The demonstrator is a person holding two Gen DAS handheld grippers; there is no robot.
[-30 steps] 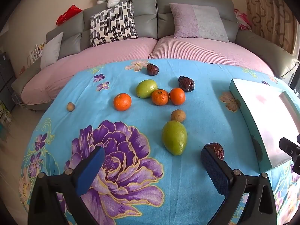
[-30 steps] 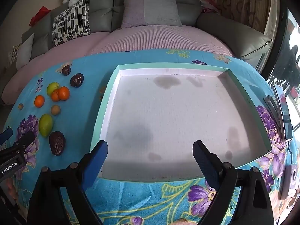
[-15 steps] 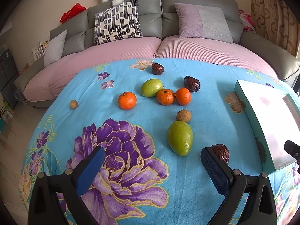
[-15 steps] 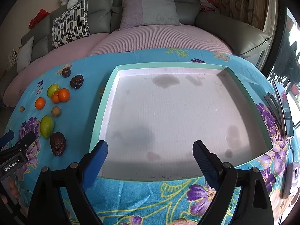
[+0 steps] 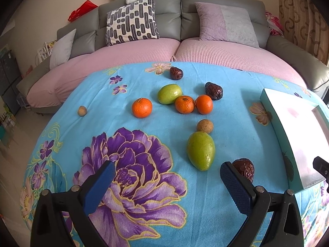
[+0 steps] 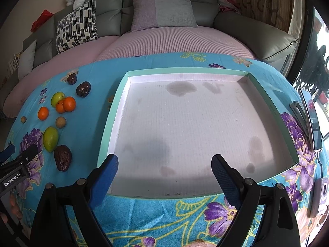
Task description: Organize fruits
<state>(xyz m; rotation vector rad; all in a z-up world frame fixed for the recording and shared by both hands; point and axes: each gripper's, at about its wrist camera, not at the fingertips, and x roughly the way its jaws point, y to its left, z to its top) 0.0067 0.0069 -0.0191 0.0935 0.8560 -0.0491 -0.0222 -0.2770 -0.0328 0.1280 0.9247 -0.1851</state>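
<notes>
Fruits lie loose on a blue flowered cloth (image 5: 144, 127): three oranges (image 5: 142, 107), two green fruits (image 5: 201, 150), three dark wrinkled fruits (image 5: 213, 90) and two small brown ones (image 5: 204, 126). My left gripper (image 5: 167, 182) hovers open above the cloth, its right pad beside the nearest dark fruit (image 5: 244, 169). A shallow mint-edged tray (image 6: 115, 111) with a stained white floor holds nothing. Over the tray's near edge my right gripper (image 6: 164, 175) stands open. The same fruits (image 6: 50, 139) show left of the tray in the right wrist view.
A grey sofa (image 5: 181, 20) with pink seat covers and cushions runs behind the table. A phone (image 6: 312, 121) and a small metal item lie at the table's right edge. The left gripper's body (image 6: 14, 170) shows at the lower left of the right wrist view.
The left wrist view has shifted slightly left, so the fruits and tray sit further right in frame. The right gripper has barely moved. Both stay open.
</notes>
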